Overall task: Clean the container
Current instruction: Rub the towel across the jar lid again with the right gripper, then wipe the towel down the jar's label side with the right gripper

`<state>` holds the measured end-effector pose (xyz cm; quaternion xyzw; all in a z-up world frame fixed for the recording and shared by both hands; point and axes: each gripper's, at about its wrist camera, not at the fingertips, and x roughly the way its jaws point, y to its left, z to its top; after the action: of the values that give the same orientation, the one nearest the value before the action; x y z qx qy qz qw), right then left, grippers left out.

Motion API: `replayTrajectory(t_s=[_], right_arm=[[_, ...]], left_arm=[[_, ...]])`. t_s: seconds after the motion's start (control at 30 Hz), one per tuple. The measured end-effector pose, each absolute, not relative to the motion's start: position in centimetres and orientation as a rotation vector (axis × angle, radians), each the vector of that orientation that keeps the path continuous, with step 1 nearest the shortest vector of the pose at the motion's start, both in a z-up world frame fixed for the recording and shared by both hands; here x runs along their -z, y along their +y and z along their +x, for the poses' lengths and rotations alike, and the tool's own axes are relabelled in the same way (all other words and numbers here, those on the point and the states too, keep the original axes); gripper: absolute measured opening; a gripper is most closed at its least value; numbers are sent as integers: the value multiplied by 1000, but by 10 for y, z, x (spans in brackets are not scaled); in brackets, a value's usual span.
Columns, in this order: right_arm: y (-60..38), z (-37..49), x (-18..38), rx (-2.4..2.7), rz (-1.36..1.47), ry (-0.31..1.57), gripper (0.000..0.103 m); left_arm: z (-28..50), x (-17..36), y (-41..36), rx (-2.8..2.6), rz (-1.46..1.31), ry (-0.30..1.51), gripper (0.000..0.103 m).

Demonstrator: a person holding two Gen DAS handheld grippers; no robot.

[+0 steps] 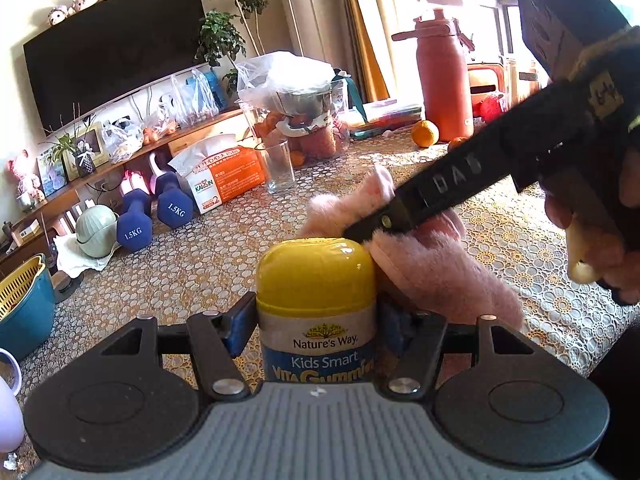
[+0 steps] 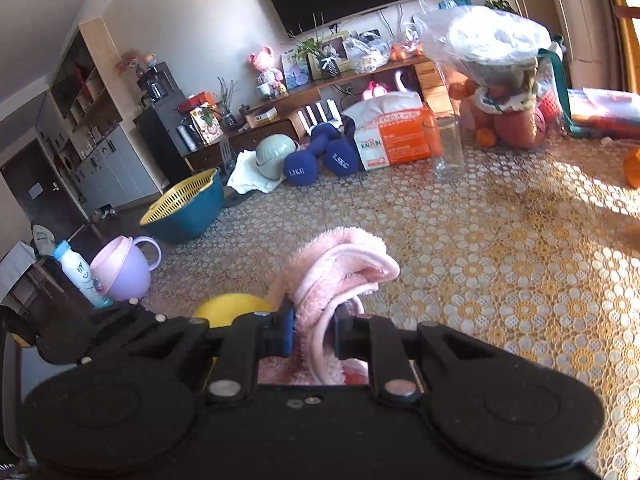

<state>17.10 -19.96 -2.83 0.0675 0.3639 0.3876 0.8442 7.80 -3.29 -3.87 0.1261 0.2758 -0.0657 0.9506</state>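
Observation:
A vitamin gummies bottle [image 1: 316, 320] with a yellow lid stands upright between my left gripper's [image 1: 316, 322] blue pads, which are shut on its neck. A fluffy pink cloth [image 1: 424, 256] presses against the lid's right side, pinched by my right gripper [image 1: 360, 236], which reaches in from the upper right. In the right wrist view the right gripper [image 2: 314, 330] is shut on the pink cloth [image 2: 340, 276], and the yellow lid [image 2: 232, 308] shows just to its left with the left gripper beside it.
The table carries a lace cloth [image 1: 520, 240]. Further back stand an empty glass [image 1: 279, 166], a tissue box [image 1: 224, 172], two blue dumbbells [image 1: 152, 216], a bagged metal pot on oranges [image 1: 296, 96], an orange flask [image 1: 438, 76]. A blue-and-yellow colander [image 2: 188, 204] and lilac cup [image 2: 124, 266] sit left.

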Motion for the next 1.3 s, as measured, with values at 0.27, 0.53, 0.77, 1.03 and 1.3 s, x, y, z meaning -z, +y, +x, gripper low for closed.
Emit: replayTrajectory(t_s=[0.27, 0.53, 0.77, 1.03, 1.3], right_arm=[[-209, 153, 45, -815, 101, 816, 15], [-240, 128, -13, -786, 38, 608, 15], [-234, 99, -55, -869, -24, 461, 15], [-202, 83, -50, -987, -78, 482, 15], [-188, 100, -22, -994, -33, 583, 15]], left_arm=[[75, 36, -30, 132, 245, 571, 63], [66, 30, -28, 122, 279, 577, 63], [51, 30, -39, 155, 369, 571, 63], [51, 36, -54, 176, 407, 584, 63], [59, 38, -55, 184, 389, 582, 63]])
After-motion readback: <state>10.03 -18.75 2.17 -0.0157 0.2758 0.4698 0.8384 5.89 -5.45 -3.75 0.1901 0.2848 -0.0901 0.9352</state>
